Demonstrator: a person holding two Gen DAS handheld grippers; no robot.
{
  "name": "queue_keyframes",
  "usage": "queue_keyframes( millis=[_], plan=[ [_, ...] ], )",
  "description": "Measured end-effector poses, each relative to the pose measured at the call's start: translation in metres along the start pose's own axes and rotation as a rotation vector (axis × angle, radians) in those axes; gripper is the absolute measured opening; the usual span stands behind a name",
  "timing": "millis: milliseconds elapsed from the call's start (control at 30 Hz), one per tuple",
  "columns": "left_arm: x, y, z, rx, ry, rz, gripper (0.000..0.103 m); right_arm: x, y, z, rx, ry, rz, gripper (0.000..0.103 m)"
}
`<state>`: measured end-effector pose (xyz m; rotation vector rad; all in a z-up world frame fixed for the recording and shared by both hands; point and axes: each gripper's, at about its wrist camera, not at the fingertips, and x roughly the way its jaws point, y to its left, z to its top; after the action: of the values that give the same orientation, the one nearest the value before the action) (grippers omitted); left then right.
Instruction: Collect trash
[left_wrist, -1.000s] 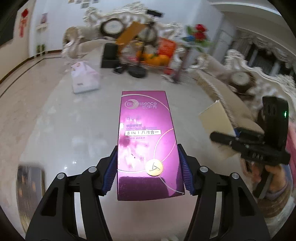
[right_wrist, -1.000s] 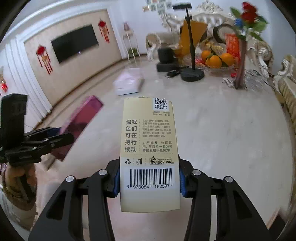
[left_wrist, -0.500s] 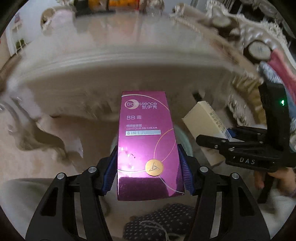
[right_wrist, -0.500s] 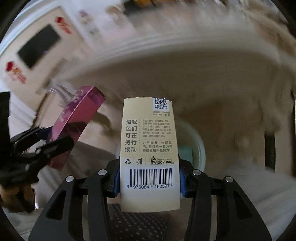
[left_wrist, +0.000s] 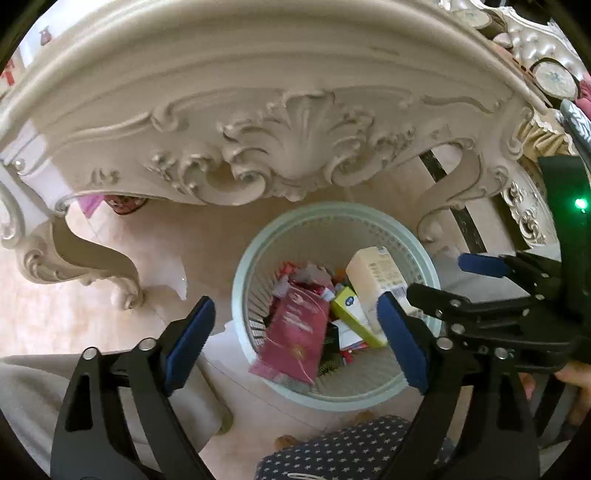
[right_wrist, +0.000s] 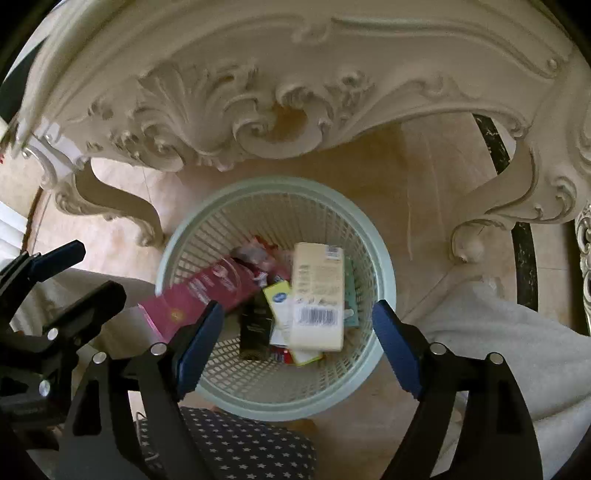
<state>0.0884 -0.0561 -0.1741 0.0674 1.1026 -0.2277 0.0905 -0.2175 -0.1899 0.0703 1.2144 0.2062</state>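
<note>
A pale green mesh waste basket (left_wrist: 417, 254) (right_wrist: 380, 258) stands on the floor below both grippers. The purple BB cream box (left_wrist: 295, 328) (right_wrist: 210, 291) leans on the basket's rim, half inside. The cream carton with a barcode (left_wrist: 376, 277) (right_wrist: 317, 295) lies on other trash in the basket. My left gripper (left_wrist: 295, 339) is open and empty above the basket. My right gripper (right_wrist: 295, 339) is open and empty above it too; it also shows at the right of the left wrist view (left_wrist: 439, 280).
The carved cream table apron (left_wrist: 288, 147) (right_wrist: 258, 103) and its curved legs (left_wrist: 110, 266) (right_wrist: 491, 206) arch over the basket's far side. Several small boxes and wrappers (right_wrist: 280, 299) fill the basket. A star-patterned slipper (right_wrist: 243, 443) is at the bottom.
Both grippers swung down from the tabletop to above the basket, then opened. The purple box and the cream carton dropped from the fingers into the basket.
</note>
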Motion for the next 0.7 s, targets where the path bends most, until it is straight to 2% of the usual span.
queue_keyframes(
  millis=[133,267,400,500,567,700],
  plan=[
    [-0.021,0.000,0.008,-0.024,-0.033,0.008,0.089,-0.024,0.010,-0.001,0.003,-0.048,-0.014,0.095],
    [-0.043,0.005,0.013,-0.056,-0.066,0.028,0.089,-0.045,0.013,0.000,0.009,-0.096,-0.037,0.095],
    [-0.074,0.008,0.022,-0.082,-0.115,0.086,0.089,-0.074,0.021,0.004,0.004,-0.167,-0.084,0.095],
    [-0.101,0.005,0.027,-0.088,-0.179,0.117,0.089,-0.090,0.024,0.003,0.005,-0.211,-0.094,0.095],
    [-0.118,0.000,0.031,-0.082,-0.220,0.134,0.089,-0.104,0.028,0.002,-0.003,-0.253,-0.102,0.095],
    [-0.135,-0.010,0.035,-0.052,-0.244,0.207,0.089,-0.125,0.035,0.001,-0.017,-0.307,-0.146,0.095]
  ],
)
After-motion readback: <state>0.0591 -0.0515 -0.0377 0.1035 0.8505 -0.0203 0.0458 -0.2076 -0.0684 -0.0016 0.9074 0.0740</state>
